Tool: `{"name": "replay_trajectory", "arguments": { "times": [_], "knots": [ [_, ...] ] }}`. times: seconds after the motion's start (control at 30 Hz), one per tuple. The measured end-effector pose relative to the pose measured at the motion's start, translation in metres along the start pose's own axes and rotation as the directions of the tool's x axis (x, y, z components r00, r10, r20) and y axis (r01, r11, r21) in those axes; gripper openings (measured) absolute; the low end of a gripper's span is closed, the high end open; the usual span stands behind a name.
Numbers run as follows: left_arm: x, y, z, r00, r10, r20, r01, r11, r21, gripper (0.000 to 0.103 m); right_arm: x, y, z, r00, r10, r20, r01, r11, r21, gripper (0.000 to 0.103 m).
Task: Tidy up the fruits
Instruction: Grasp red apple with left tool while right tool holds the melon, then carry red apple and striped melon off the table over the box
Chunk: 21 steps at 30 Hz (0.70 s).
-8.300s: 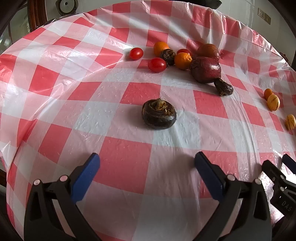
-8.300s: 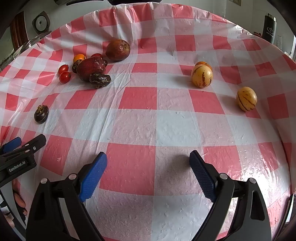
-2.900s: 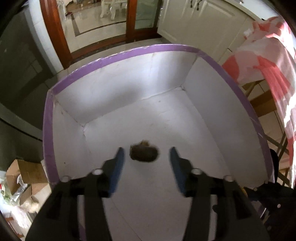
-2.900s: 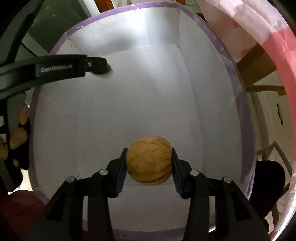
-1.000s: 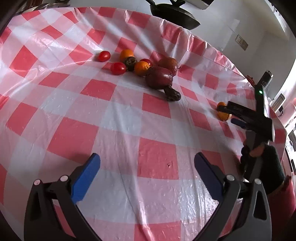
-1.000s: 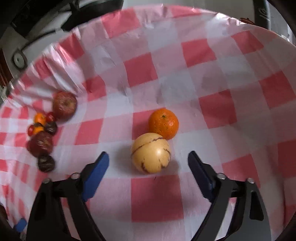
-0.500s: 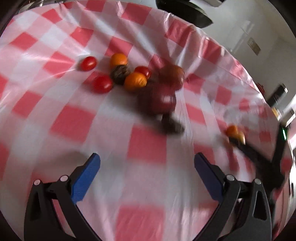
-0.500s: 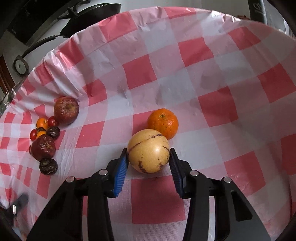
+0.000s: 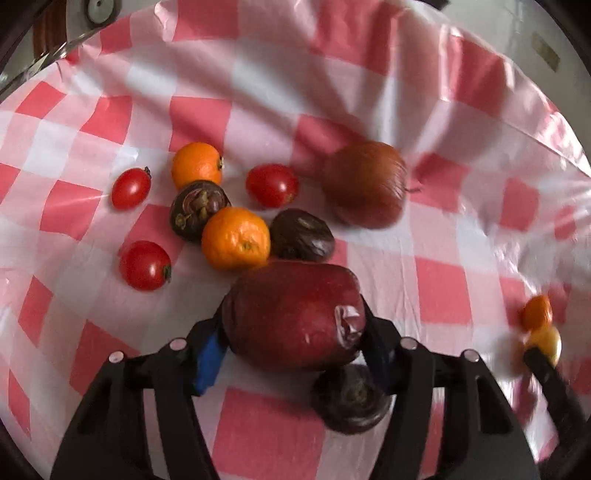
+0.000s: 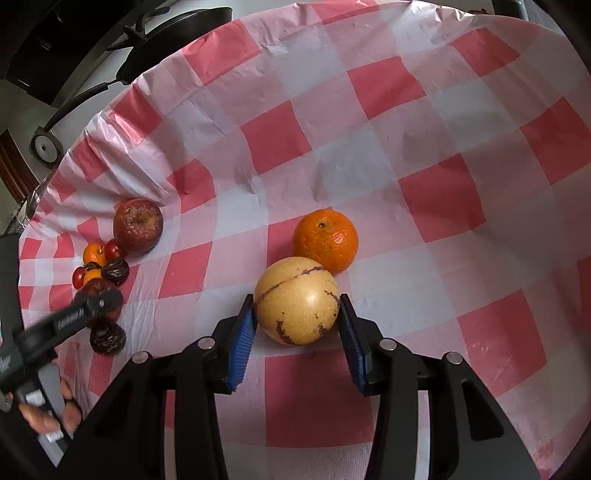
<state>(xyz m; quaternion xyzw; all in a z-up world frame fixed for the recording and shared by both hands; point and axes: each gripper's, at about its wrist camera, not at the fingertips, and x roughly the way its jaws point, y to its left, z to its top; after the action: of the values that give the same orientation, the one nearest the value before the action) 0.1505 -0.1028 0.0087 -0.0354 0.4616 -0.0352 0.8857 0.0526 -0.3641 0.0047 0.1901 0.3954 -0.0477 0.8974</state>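
In the left wrist view my left gripper [image 9: 293,332] has its jaws closing, and its blue pads touch both sides of a big dark red fruit [image 9: 288,302] on the checked tablecloth [image 9: 258,443]. A dark mangosteen [image 9: 351,400] lies just under the right finger. My right gripper [image 10: 297,310] is shut on a round yellow fruit with dark streaks [image 10: 297,295]. That fruit sits on the cloth and touches an orange [image 10: 325,238] behind it. The right wrist view shows the left gripper's finger [image 10: 92,306] at the far left, over the dark red fruit [image 10: 96,286].
Beyond the dark red fruit lie a brown-red apple [image 9: 364,184], two mandarins [image 9: 235,238], three cherry tomatoes [image 9: 144,265] and two more mangosteens [image 9: 302,234]. A black pan [image 10: 177,26] stands past the table's far edge. A hand [image 10: 48,417] holds the left gripper.
The left gripper has moved in to the fruit cluster and narrowed from wide open onto the dark red fruit. The right gripper has shut on the yellow fruit and stayed put.
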Motion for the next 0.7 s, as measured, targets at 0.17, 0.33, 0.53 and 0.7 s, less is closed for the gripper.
{"name": "replay_trajectory", "arguments": {
  "times": [0.17, 0.33, 0.53, 0.7],
  "knots": [
    [-0.017, 0.024, -0.020, 0.997, -0.052, 0.051, 0.053, 0.998, -0.025, 0.062, -0.001, 0.000, 0.000, 1.000, -0.001, 0.002, 0.000, 1.000, 0.006, 0.044],
    [-0.038, 0.055, -0.040, 0.990, -0.085, 0.111, 0.097, 0.990, -0.104, 0.062, -0.001, -0.001, -0.001, 1.000, 0.003, 0.004, -0.003, 1.000, 0.013, 0.044],
    [-0.082, 0.077, -0.079, 0.983, -0.084, 0.161, 0.106, 0.985, -0.135, 0.062, -0.001, -0.002, -0.002, 1.000, 0.019, 0.007, -0.019, 0.999, 0.032, 0.044],
    [-0.123, 0.097, -0.119, 0.982, -0.055, 0.182, 0.076, 0.991, -0.111, 0.062, -0.001, 0.003, -0.003, 0.998, 0.058, 0.004, -0.058, 0.998, 0.008, 0.044]
  ]
}}
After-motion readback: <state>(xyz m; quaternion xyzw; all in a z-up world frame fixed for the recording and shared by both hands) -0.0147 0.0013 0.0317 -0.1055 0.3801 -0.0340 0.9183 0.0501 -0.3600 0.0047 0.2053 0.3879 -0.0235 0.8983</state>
